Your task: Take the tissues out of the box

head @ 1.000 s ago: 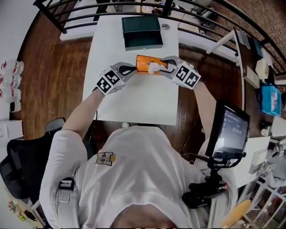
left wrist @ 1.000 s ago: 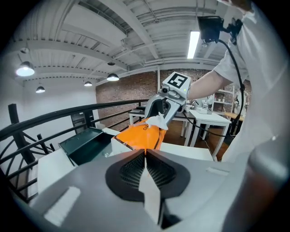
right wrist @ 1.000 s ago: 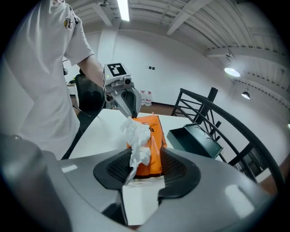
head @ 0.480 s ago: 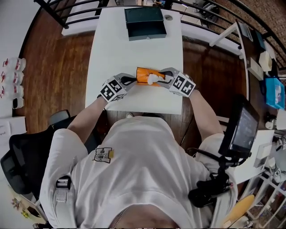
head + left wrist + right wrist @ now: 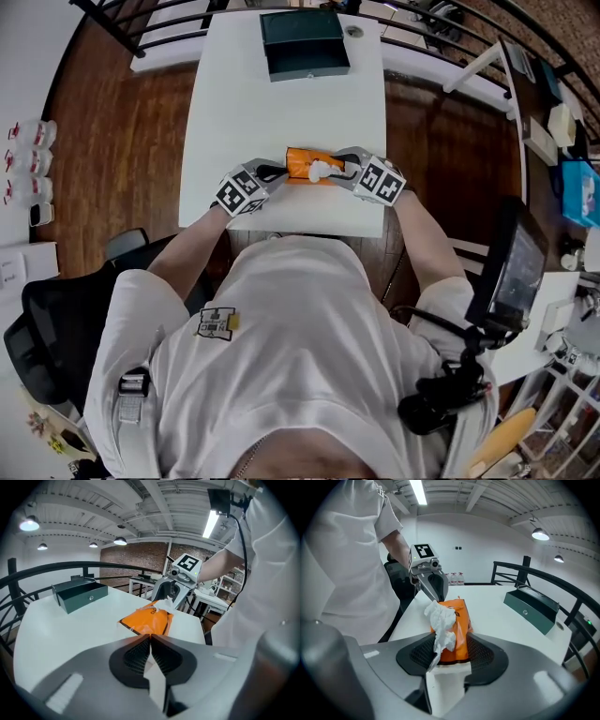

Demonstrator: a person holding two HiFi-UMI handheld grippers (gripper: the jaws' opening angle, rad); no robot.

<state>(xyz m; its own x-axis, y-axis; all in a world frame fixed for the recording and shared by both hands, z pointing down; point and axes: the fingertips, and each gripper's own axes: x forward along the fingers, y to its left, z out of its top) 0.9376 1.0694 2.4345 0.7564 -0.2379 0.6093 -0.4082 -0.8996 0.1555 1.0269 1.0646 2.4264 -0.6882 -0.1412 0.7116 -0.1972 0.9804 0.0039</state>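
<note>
An orange tissue pack [image 5: 302, 166] lies on the white table [image 5: 281, 103], near its front edge. A crumpled white tissue [image 5: 319, 171] sticks out of its top. My right gripper [image 5: 339, 169] is shut on the pack's right end. In the right gripper view the pack [image 5: 457, 630] sits between the pads, and the tissue [image 5: 440, 618] hangs over the left one. My left gripper [image 5: 279, 172] is shut, with its tips at the pack's left end. In the left gripper view the pack [image 5: 150, 620] begins right at the closed tips [image 5: 150, 636]. Whether they pinch the wrapper I cannot tell.
A dark green box [image 5: 305, 42] stands at the table's far end, well beyond the pack. The table's front edge runs just behind both grippers. A black chair [image 5: 56, 328] is at the lower left and a monitor [image 5: 516, 272] at the right.
The pack and both grippers have come toward the person, away from the green box and close to the front edge. Both grips look the same.
</note>
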